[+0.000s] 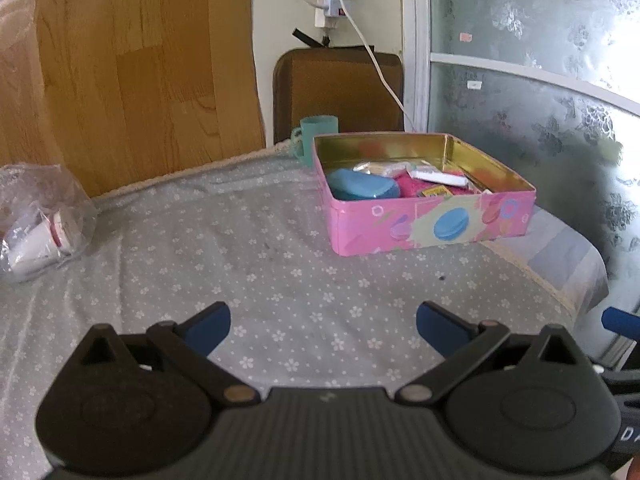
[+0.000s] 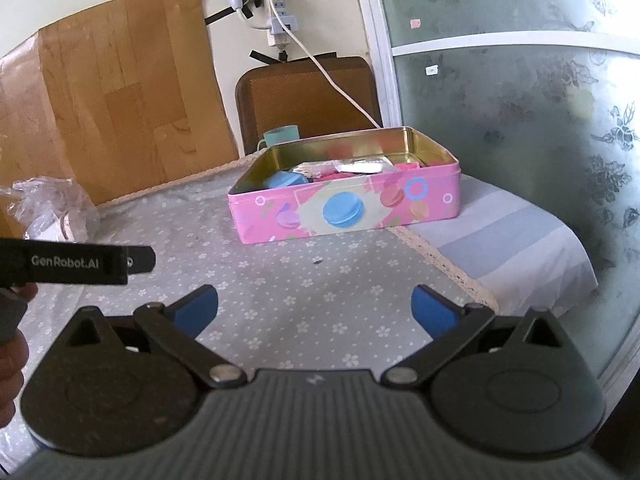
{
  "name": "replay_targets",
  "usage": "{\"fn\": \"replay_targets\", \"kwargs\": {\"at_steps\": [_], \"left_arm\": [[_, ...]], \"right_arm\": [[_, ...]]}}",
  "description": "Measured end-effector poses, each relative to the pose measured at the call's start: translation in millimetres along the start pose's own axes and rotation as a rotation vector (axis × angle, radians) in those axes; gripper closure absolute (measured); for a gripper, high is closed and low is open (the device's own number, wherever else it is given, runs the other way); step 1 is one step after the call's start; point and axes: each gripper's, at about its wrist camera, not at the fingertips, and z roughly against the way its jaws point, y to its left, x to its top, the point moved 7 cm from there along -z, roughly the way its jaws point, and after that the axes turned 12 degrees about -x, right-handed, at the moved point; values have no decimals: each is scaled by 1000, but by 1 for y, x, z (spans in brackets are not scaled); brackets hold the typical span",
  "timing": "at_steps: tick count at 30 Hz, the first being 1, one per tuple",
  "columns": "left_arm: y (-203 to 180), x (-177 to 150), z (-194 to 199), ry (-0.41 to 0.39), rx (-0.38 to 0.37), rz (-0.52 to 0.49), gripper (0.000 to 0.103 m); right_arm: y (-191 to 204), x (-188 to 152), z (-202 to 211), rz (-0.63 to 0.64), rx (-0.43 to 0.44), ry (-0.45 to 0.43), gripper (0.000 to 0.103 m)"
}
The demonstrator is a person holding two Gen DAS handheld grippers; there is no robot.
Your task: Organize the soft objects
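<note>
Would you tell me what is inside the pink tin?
Inside the pink tin: a blue oval object, something pink and fluffy, and small white packets. Anything beneath them is covered.

Plastic bag (image 1: 38, 220) contents indistinct

**Clutter rings the flowered table**

From my remote seat I see a grey floral tablecloth (image 1: 248, 240) covering the table, with a striped cloth (image 2: 516, 236) showing beyond its edge on the right. A teal mug (image 1: 318, 132) stands at the far side, in front of a brown chair back (image 1: 336, 92). At the left, a clear plastic bag (image 1: 40, 216) lies on the cloth, holding white items. A wood-grain panel (image 1: 132, 72) leans against the wall. A power strip (image 2: 278, 20) hangs taped above, its white cable (image 1: 376, 64) trailing down. Frosted flower-patterned glass (image 2: 520, 120) fills the right.
</note>
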Motion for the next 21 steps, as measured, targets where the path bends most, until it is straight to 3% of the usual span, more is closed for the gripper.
{"fn": "replay_targets", "kwargs": {"at_steps": [6,12,21], "left_arm": [[-3,7,8,-27,14,-34,0],[1,0,1,-12,-5,10,0],[-11,3,-11,-4,-20,-18,0]], "right_arm": [[8,-1,1,27,27,42,0],[11,-11,-6,21,26,72,0],[1,-8,-9,15,-2,55,0]]}}
